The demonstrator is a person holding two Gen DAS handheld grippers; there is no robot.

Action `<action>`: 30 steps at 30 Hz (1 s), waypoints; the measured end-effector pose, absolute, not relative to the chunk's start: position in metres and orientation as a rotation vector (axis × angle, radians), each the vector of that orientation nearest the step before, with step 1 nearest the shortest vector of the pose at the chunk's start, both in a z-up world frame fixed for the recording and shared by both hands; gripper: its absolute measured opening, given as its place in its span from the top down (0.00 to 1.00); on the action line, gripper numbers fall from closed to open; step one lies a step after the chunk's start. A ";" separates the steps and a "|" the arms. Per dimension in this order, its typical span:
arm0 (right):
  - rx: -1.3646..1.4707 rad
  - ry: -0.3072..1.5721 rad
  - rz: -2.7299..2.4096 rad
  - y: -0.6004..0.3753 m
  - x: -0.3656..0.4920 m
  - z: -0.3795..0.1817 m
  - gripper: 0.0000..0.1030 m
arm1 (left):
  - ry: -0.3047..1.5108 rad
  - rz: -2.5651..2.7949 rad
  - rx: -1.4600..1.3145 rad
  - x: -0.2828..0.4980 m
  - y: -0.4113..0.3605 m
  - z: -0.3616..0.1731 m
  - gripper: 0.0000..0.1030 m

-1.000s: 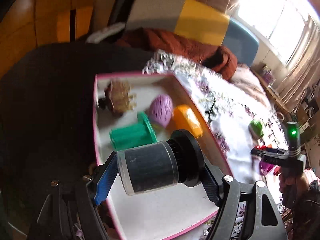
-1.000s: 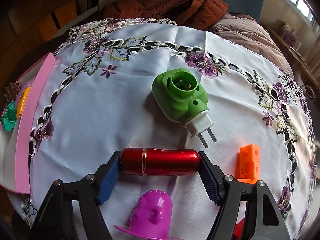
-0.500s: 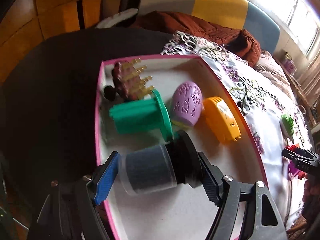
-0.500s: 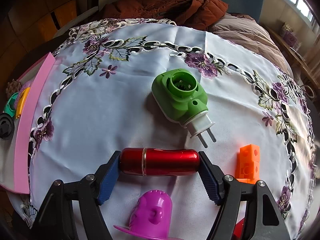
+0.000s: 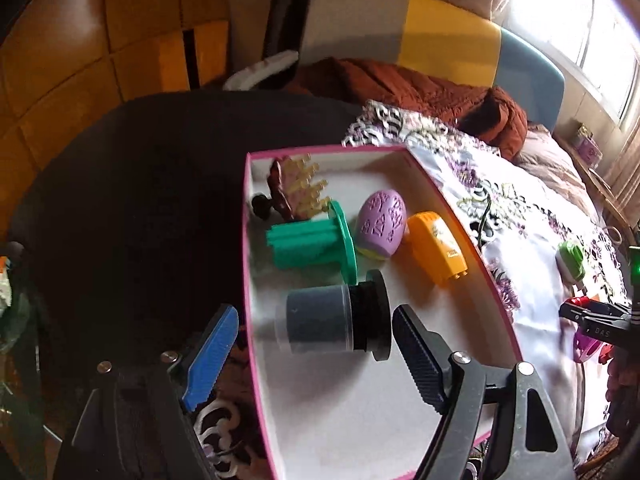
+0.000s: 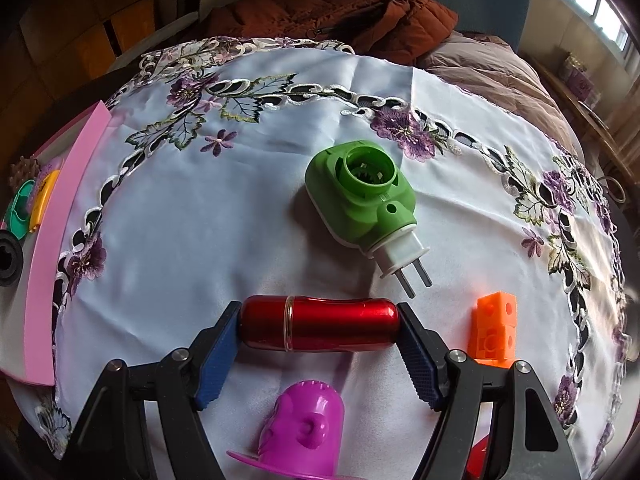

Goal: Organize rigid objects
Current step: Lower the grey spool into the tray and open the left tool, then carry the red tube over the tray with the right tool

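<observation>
My left gripper (image 5: 316,344) is open above the near end of a pink-rimmed white box (image 5: 460,216). A grey and black cylinder (image 5: 336,322) lies free on the box floor between the spread fingers. The box also holds a green spool (image 5: 314,246), a purple egg (image 5: 380,224), an orange piece (image 5: 436,250) and a brown comb (image 5: 296,192). My right gripper (image 6: 320,326) is shut on a red metal cylinder (image 6: 320,323) just above the tablecloth.
On the flowered tablecloth (image 6: 200,220) lie a green plug-in device (image 6: 360,196), an orange block (image 6: 494,326) and a magenta cup (image 6: 304,426). The pink box edge (image 6: 60,240) is at the left. A brown jacket (image 6: 332,16) lies beyond the table.
My left gripper has opened and let go of the grey and black cylinder, which now lies in the box. The right gripper has not moved.
</observation>
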State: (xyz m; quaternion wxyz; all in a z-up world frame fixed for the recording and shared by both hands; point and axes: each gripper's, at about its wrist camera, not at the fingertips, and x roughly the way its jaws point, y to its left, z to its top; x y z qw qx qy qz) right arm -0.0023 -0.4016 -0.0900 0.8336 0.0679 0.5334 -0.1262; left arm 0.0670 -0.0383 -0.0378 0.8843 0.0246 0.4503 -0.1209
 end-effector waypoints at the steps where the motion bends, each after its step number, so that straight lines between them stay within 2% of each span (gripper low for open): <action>1: 0.142 1.130 -0.268 -0.402 -0.002 -0.090 0.28 | 0.927 -0.247 0.052 0.066 -0.037 -0.035 0.22; 8: 0.126 1.124 -0.269 -0.400 -0.004 -0.089 0.28 | 0.877 -0.225 0.032 0.056 -0.027 -0.016 0.22; 21: 0.095 1.118 -0.292 -0.396 -0.004 -0.089 0.28 | 0.877 -0.204 0.001 0.046 -0.006 -0.016 0.22; 30: 0.112 0.992 -0.296 -0.368 -0.006 -0.051 0.28 | 0.876 -0.194 -0.027 0.044 0.009 -0.017 0.22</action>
